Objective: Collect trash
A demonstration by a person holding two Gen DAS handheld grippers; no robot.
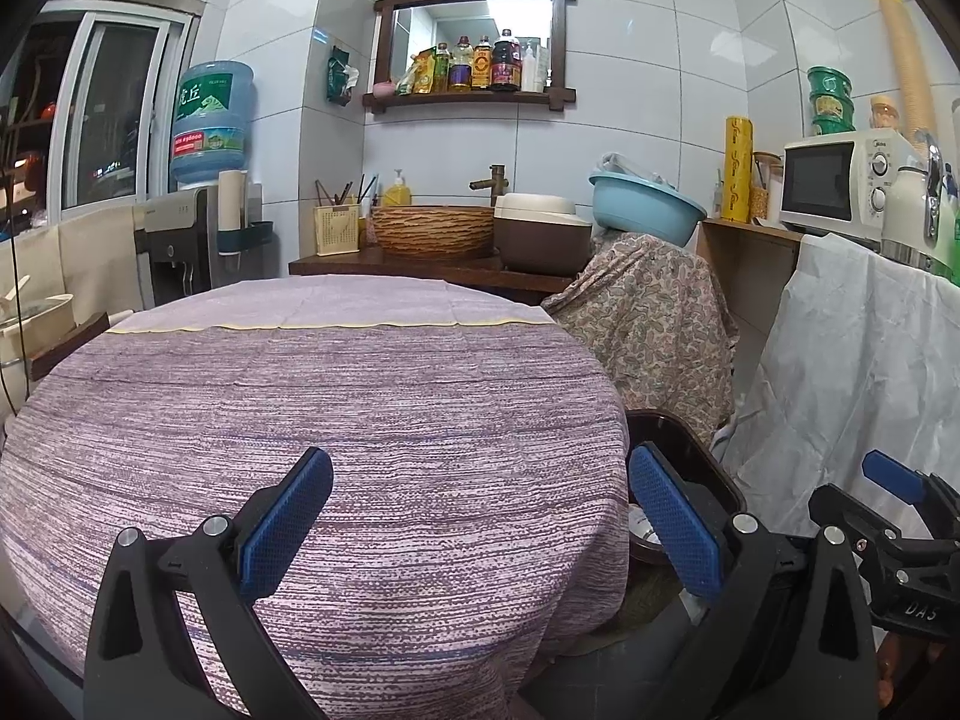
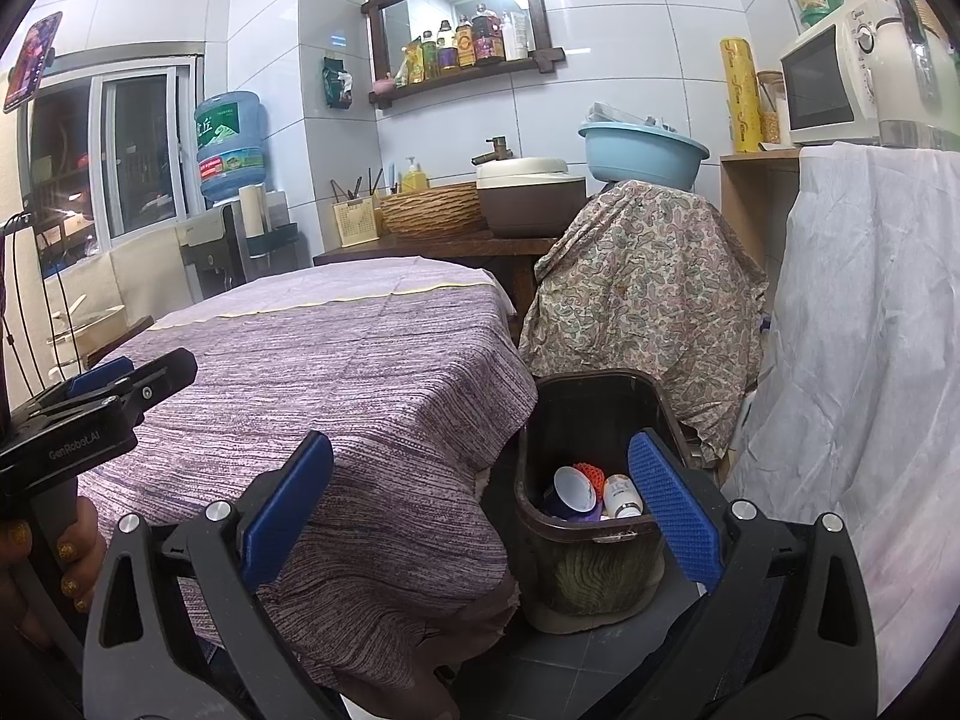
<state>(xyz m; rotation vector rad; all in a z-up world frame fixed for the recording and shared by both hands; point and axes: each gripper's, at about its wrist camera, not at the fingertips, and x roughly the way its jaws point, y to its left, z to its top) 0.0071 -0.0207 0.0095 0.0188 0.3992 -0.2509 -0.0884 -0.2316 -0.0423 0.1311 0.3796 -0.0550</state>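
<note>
The right gripper (image 2: 480, 516) is wide open, its two blue pads far apart, and it holds nothing. The left gripper (image 1: 480, 528) is wide open too, with nothing between its pads. In the right wrist view the left gripper shows again at nine o'clock, and there you cannot tell how far it is open. A hand (image 2: 54, 558) with gold nails wraps its handle.

Just past the right gripper, at about five o'clock in its view, stands a dark brown trash bin (image 2: 591, 546) on the grey floor. It sits right beside the table, by the hanging edge of the cloth. Inside the bin lie the bits of trash — a blue cup (image 2: 573, 489) with a white inside, a white cup (image 2: 621, 495) on its side, and something orange and netted (image 2: 591, 471) behind them. The left wrist view shows only the rim of the bin at four o'clock.

The table (image 1: 312, 420) wears a purple striped cloth. Its top is bare.

Farther back, at two o'clock, a flowery cloth (image 2: 642, 294) covers something tall, and a light blue basin (image 2: 642, 153) sits on top. A white sheet (image 2: 864, 360) hangs at three o'clock, under a white microwave (image 2: 825, 87).

At the far wall, near twelve o'clock, there is a woven basket sink (image 1: 432, 231) with a tap, and a wooden shelf of bottles (image 1: 474, 69) above. A big blue water jug (image 1: 210, 120) stands at ten o'clock — next to the window.
</note>
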